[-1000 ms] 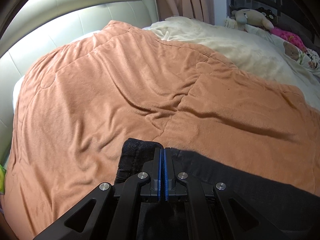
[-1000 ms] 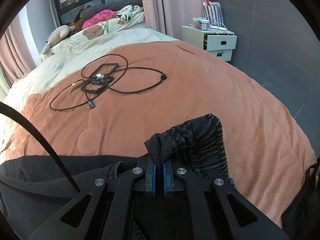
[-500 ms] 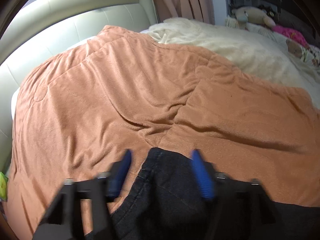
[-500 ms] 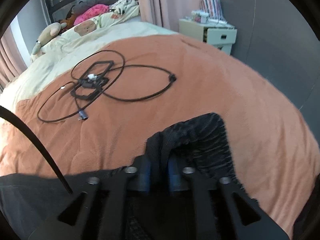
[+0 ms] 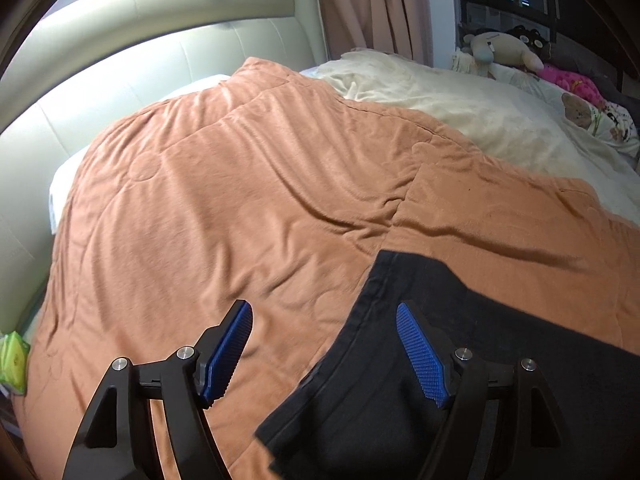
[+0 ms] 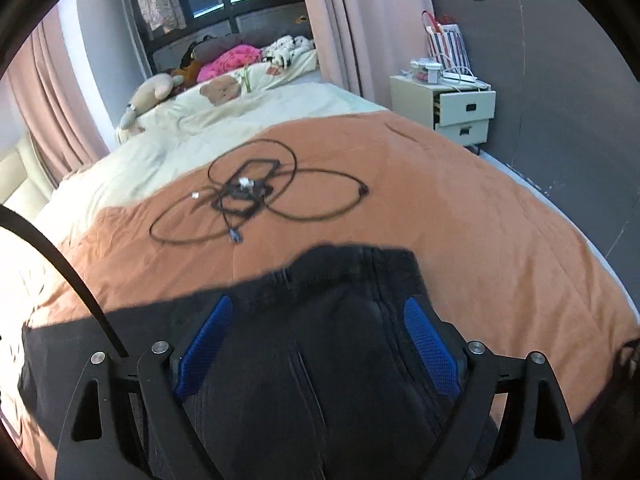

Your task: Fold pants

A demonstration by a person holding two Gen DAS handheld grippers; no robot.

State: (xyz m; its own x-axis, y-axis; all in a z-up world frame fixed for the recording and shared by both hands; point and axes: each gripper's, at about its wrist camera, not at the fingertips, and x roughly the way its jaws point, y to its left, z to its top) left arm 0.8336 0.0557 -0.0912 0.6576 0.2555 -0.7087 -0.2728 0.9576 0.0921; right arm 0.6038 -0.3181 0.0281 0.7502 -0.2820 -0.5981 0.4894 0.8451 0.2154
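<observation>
Left matte-black two-finger gripper [image 5: 324,354], blue knurled fingertip pads [image 5: 228,350], silver round screws, right gripper [image 6: 318,346] alike, black cable [image 6: 60,264] beside it

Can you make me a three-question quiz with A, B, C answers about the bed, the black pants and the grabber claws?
1. Where do the black fabric pants lie?
A. on the orange quilted blanket
B. on the floor
C. in a drawer

2. What colour are the ribbed gripper pads?
A. red
B. blue
C. green

3. How is the right gripper?
A. shut on the pants
B. open
C. shut on the cable

Answers: 1 A, the pants rest flat on the blanket. 2 B, all pads show blue. 3 B, its jaws have just been opening and stand wide, the pants lying loose between them.
</observation>
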